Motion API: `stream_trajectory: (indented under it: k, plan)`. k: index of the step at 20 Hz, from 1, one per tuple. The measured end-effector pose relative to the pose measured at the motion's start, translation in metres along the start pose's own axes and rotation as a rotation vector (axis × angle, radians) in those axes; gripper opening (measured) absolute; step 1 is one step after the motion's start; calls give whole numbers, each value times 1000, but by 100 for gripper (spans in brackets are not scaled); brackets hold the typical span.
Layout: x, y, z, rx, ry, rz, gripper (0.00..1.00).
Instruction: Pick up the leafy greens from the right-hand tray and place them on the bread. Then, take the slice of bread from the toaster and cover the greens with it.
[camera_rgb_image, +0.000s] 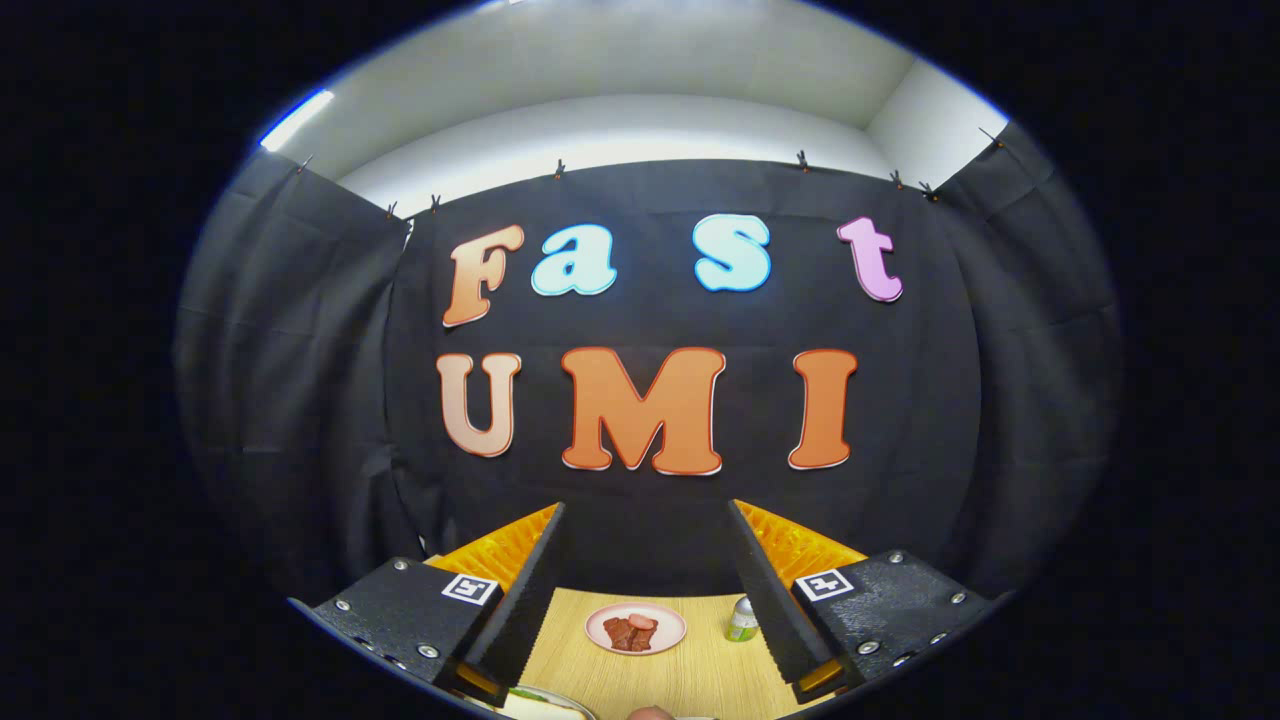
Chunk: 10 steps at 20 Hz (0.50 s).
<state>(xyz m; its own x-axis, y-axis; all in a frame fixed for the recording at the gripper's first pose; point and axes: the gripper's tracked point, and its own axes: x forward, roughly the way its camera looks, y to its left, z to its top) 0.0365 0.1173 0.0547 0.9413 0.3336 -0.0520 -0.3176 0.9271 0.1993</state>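
Since the gripper (650, 600) rides high with its fingers spread wide and nothing between them, the task looks barely begun, or between steps. Ahead, between the fingers, a pink plate (592, 627) of sliced meat sits on the wooden table (690, 670), a small bottle (742, 620) beside it. Something green and bread-like (540, 700) shows just below the left finger; whether those are the greens cannot be told.

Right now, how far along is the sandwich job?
Nothing looks done. The hand-held gripper is open and empty, raised over the wooden table. A pink plate of reddish meat lies beyond the fingers, a small bottle beside it. Greens and toaster bread both remain.
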Motion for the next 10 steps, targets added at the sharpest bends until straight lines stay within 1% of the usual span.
stream_trajectory:
  k: [6, 10]
  plan:
    - [-10, -20, 43, -46, -154, -65, 93]
    - [-12, -23, 39, -67, -158, -78, 93]
